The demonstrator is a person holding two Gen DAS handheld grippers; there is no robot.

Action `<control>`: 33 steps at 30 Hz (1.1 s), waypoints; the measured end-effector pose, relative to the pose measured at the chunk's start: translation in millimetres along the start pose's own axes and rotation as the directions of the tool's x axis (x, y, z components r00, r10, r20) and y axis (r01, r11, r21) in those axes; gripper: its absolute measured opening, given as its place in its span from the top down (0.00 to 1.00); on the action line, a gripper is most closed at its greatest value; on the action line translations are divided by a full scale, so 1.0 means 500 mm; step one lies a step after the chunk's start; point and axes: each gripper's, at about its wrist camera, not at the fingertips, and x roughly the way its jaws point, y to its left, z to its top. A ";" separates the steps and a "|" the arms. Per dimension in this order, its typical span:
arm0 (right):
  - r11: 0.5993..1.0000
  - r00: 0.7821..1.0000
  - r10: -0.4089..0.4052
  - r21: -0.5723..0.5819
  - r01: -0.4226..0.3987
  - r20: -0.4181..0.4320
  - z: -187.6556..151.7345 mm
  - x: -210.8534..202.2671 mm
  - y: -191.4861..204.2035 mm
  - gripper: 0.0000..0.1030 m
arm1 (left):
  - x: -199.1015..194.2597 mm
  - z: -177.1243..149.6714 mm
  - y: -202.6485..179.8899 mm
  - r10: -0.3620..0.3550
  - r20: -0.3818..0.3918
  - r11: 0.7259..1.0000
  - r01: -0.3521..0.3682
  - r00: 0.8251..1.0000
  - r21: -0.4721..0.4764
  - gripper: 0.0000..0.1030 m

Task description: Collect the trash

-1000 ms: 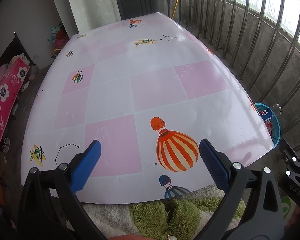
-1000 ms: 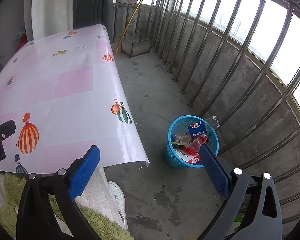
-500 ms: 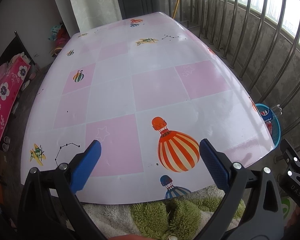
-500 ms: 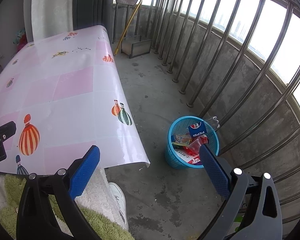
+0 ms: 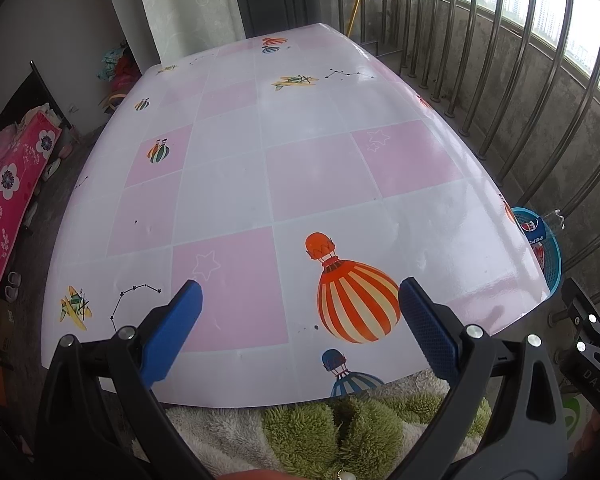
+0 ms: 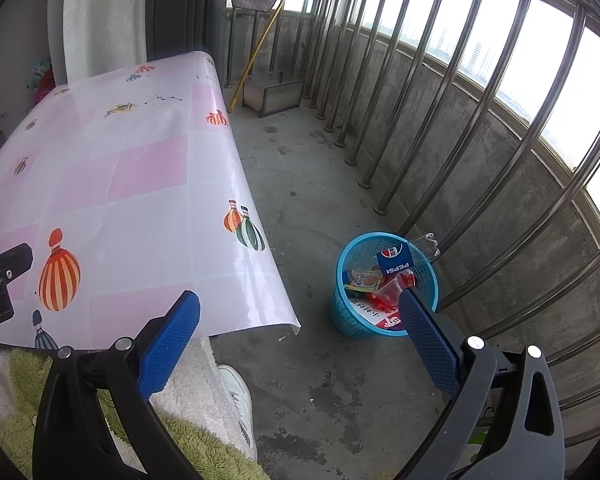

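Tongs spread, trash sitting in the basket

Worktop (image 5: pixel 300 168) under my left tongs (image 5: pixel 300 312) is a glossy oilcloth, checked in pink and white squares, printed with striped hot-air balloons and small planes; its edge curls down smoothly on the right. My left tongs are released, their blue ribbed pads wide apart above the cloth, gripping nothing. Fuzzy green-and-cream fleece shows just below them. Further right, my right tongs (image 6: pixel 300 320) hang released too, over rough stained concrete floor (image 6: pixel 308 184). Beyond their right pad stands the round blue mesh basket (image 6: pixel 352 320), on the floor beside the steel railing bars (image 6: pixel 452 128). The trash (image 6: pixel 380 284) lies inside it: crumpled wrappers and a blue Pepsi label (image 6: pixel 396 260).
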 end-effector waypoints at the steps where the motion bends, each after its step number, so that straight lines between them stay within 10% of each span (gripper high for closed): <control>1: 1.000 1.000 0.001 0.001 -0.001 0.000 -0.001 0.000 0.000 0.06 | 0.000 0.000 0.000 0.000 0.000 1.000 0.000 1.000 0.000 0.09; 33: 1.000 1.000 -0.002 -0.003 0.002 0.008 0.007 -0.002 0.010 0.06 | 0.000 0.000 0.006 -0.001 0.000 1.000 0.001 1.000 -0.002 0.09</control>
